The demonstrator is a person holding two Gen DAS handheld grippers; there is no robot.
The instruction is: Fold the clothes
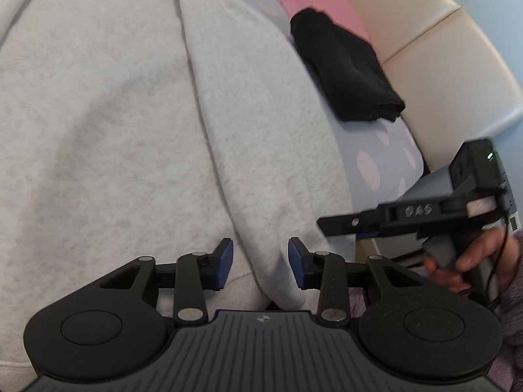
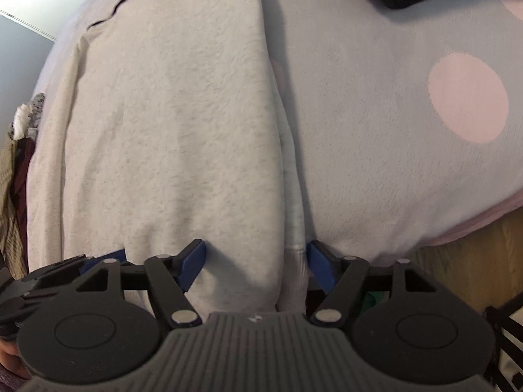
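The pale sweater (image 1: 98,114) lies on the dotted bed (image 2: 392,130), one side flap already folded in but further folds left, while both grippers, left (image 1: 260,264) and right (image 2: 256,266), hold fingers spread astride its near hem, gripping nothing.

Both wrist views close above grey sweatshirt (image 1: 114,114), facing forward; shared: spotted bedsheet (image 2: 376,114).

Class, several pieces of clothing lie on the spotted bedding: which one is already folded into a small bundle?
The black garment, a compact dark bundle beside the pink cloth. The grey sweatshirt lies spread out.
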